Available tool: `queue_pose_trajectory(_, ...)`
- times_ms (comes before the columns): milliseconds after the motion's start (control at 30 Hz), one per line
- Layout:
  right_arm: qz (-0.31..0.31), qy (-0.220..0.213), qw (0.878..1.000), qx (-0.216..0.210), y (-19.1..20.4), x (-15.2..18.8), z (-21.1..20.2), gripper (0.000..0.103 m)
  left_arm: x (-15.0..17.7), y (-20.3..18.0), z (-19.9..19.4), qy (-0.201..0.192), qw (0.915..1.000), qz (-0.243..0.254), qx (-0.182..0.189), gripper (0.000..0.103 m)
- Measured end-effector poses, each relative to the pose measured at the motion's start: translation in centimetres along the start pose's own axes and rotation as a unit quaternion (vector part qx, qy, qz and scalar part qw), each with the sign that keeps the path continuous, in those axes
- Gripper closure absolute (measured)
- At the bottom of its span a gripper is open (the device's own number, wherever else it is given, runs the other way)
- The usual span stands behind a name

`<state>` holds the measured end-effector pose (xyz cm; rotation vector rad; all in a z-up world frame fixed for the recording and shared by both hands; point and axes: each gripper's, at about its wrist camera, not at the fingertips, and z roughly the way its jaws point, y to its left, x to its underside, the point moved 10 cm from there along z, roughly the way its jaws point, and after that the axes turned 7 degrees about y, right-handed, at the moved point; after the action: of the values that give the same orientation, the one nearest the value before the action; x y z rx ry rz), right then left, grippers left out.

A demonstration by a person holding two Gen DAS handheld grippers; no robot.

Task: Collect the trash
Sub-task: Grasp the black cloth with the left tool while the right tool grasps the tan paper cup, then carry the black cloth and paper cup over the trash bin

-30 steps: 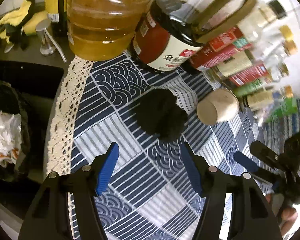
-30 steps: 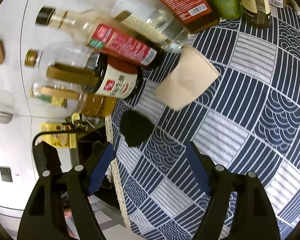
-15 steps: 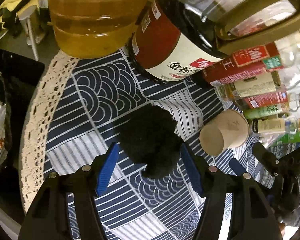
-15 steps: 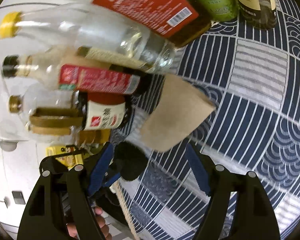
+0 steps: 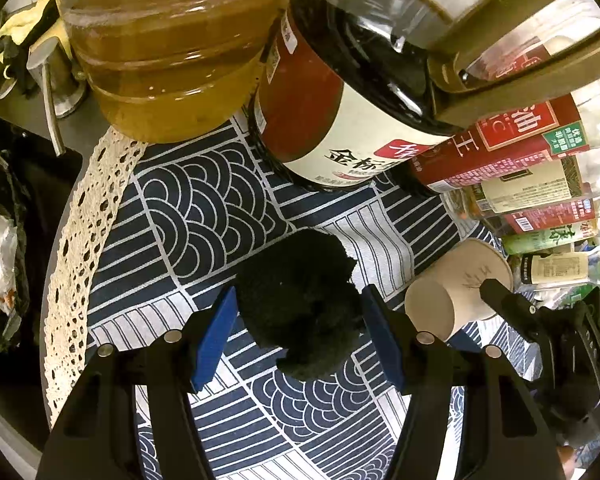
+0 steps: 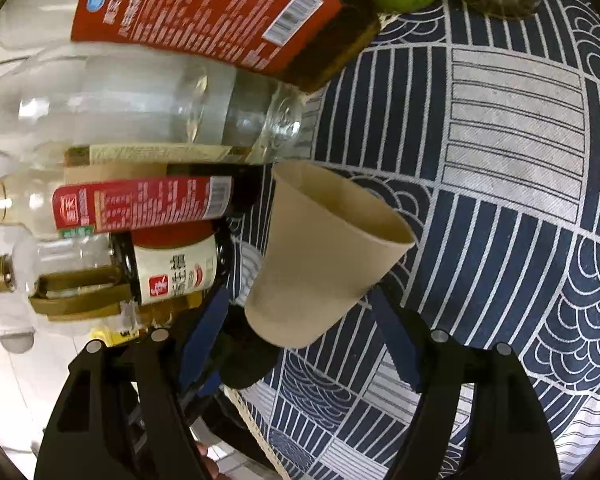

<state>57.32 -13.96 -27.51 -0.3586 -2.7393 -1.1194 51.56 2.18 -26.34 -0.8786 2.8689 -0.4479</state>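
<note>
Presently we record, left wrist view: left tongs spread wide at lower centre, blue pads either side of a black wad that lies on the tabletop cloth. Whether the pads touch the wad we cannot tell; the jaws are not closed on it.

Item: paper cup, tan, on its side at centre right, mouth toward the lens, just right of the wad. One black finger of the right tongs lies across its upper side there.

Item: oil jug, amber, upper left. Item: soy jug, red and white label, upper centre, beside the oil jug. Item: row of bottles along the right edge.

Item: lace trim marking the cloth's left border. Item: bin bag, black, far left edge, holding white crumpled paper.

Right wrist view: right tongs gaping at lower centre, with the cup between the blue pads, base nearest the lens, rim pointing up and right; no firm grip shows. The wad sits dark below the cup at lower left. The bottles crowd the upper left, the cloth fills the right.
</note>
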Motion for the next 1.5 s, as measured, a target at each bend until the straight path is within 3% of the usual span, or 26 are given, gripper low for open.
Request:
queue_pose_trajectory(300, 0.017, -0.023, 0.999, 0.019, -0.6, -1.7, 0.1, 0.04, -0.6, -0.4, 0.6, -0.004, 1.0, 0.001, 0.004, 0.042)
queue_pose_trajectory(700, -0.008, -0.023, 1.0, 0.017, 1.5, -0.9, 0.6, 0.042, 0.5, 0.3, -0.5, -0.008, 0.9995, 0.021, 0.022, 0.045)
queue_pose_trajectory(1167, -0.096, 0.006, 0.994, 0.055, 3.8, 5.5, 2.2, 0.042, 2.5, 2.8, -5.2, -0.05, 0.9967, 0.062, 0.02, 0.045)
queue_pose_trajectory(1400, -0.173, 0.039, 0.979, 0.098, 5.5, 11.5, 4.8, 0.042, 3.1, 7.4, -7.2, -0.052, 0.9965, 0.064, 0.01, 0.045)
queue_pose_trajectory(1500, -0.218, 0.047, 0.967, 0.122, 6.7, 13.6, 6.2, 0.042, 3.6, 9.7, -7.9, -0.05, 0.997, 0.059, 0.007, 0.045)
